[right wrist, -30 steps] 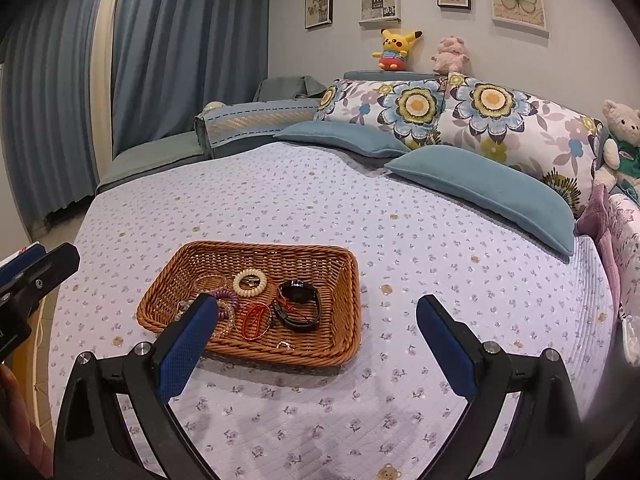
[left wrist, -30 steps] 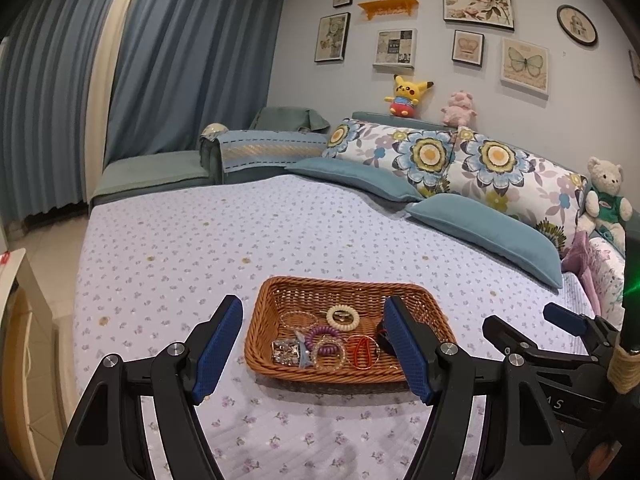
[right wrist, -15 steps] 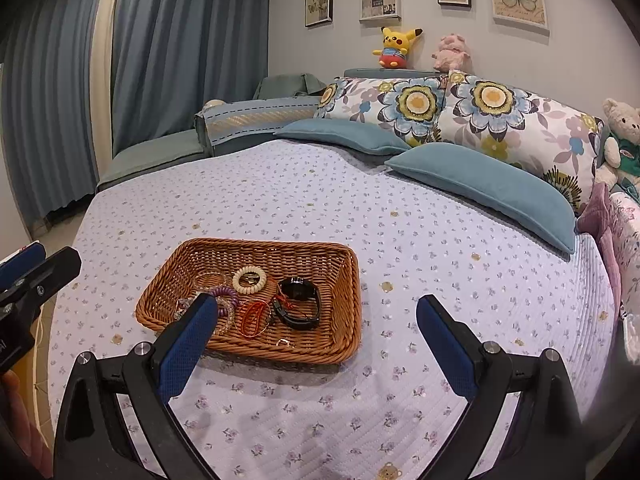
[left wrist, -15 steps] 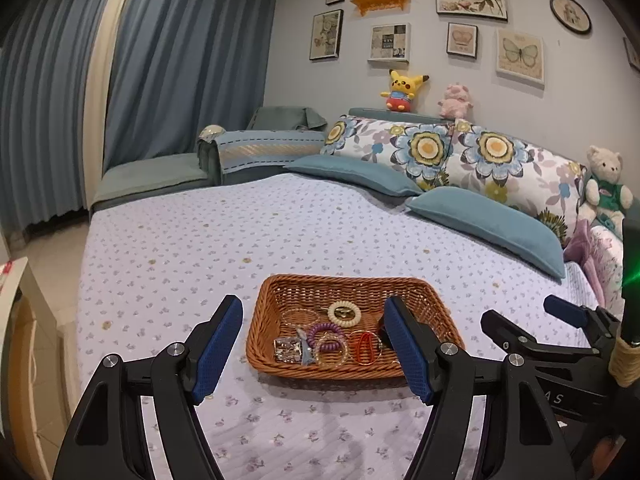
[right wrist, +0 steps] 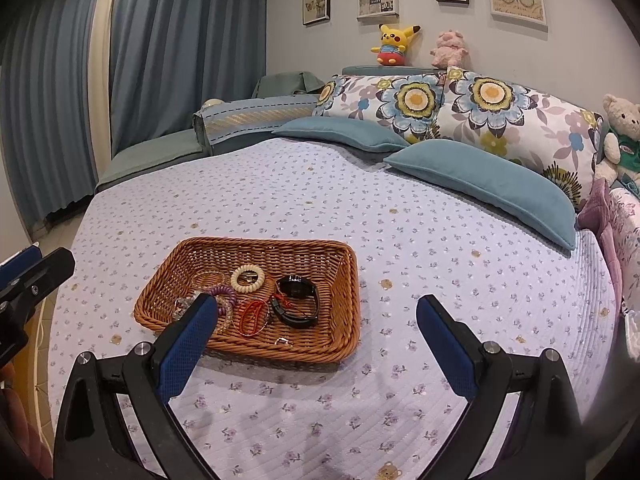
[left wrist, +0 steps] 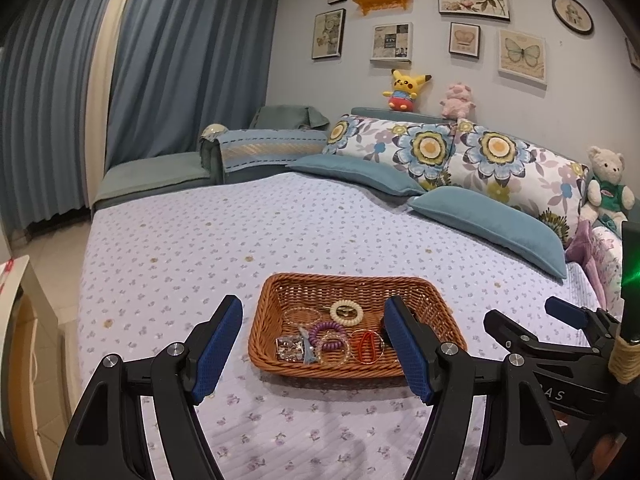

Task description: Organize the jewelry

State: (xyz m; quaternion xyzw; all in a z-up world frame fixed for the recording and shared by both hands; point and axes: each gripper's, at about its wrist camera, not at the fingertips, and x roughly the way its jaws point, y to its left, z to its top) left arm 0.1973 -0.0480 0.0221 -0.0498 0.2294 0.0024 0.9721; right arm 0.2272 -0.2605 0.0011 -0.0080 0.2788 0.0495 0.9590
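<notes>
A brown wicker basket (left wrist: 436, 304) (right wrist: 344, 280) lies on the bed. Inside it are a cream coil bracelet (left wrist: 346, 312) (right wrist: 247, 277), a purple coil hair tie (left wrist: 329, 336) (right wrist: 222, 293), a red loop (left wrist: 366, 345) (right wrist: 253, 315), a sparkly clip (left wrist: 290, 348), clear bead bracelets (left wrist: 301, 314) and a black watch (right wrist: 297, 300). My left gripper (left wrist: 314, 346) hovers open in front of the basket, nothing between its blue pads. My right gripper (right wrist: 318, 338) is open too, over the basket's near right corner, and empty. The right gripper also shows at the left wrist view's right edge (left wrist: 560, 320).
The basket rests on a bedspread (right wrist: 440, 240) with small purple flowers. Teal and floral pillows (right wrist: 480, 180) line the far right side. A teddy bear (left wrist: 606, 184) sits at the right edge. A white side table (left wrist: 16, 304) stands at left, beside the bed's edge.
</notes>
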